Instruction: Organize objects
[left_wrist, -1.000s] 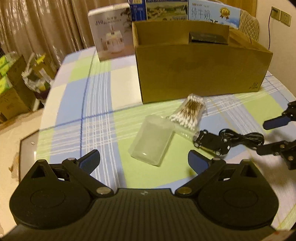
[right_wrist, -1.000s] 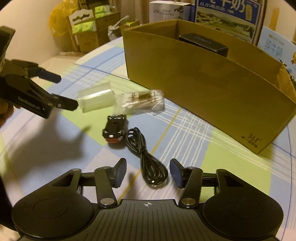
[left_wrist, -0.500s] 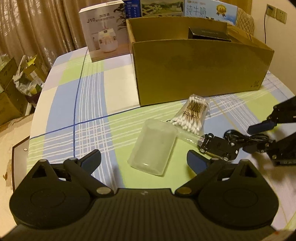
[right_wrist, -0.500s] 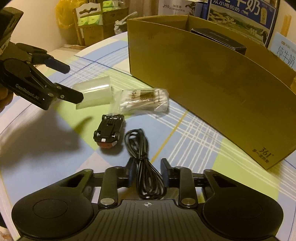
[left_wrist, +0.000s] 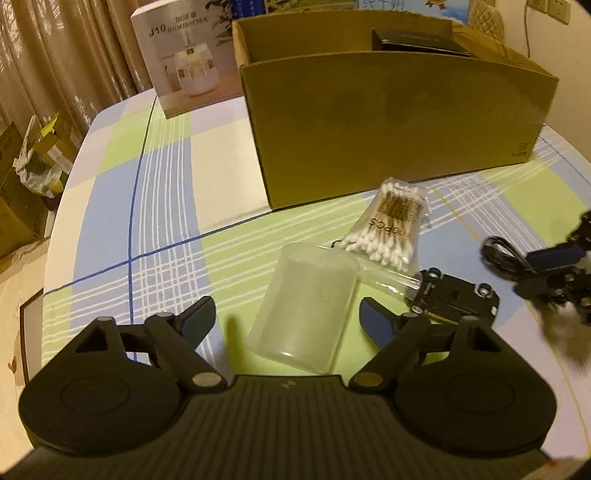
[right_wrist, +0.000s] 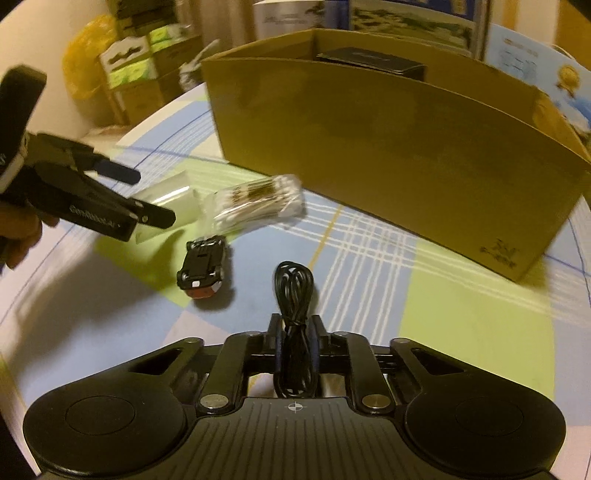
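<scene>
My right gripper (right_wrist: 294, 332) is shut on a coiled black cable (right_wrist: 293, 284) and holds it just above the checked tablecloth; it also shows blurred in the left wrist view (left_wrist: 546, 269). My left gripper (left_wrist: 288, 317) is open, its fingers on either side of a frosted plastic cup (left_wrist: 310, 306) lying on its side. A bag of cotton swabs (left_wrist: 391, 229) and a black toy car (left_wrist: 454, 295) lie beside the cup. An open cardboard box (left_wrist: 391, 122) stands behind them.
A black item (left_wrist: 413, 38) lies in the box. A white product box (left_wrist: 184, 62) and printed cartons (right_wrist: 410, 18) stand behind it. The table edge curves at the left (left_wrist: 55, 221), with boxes on the floor (left_wrist: 22, 177) beyond.
My right gripper closed on the black cable and lifted it slightly. My left gripper moved forward, so the frosted cup now lies between its open fingers.
</scene>
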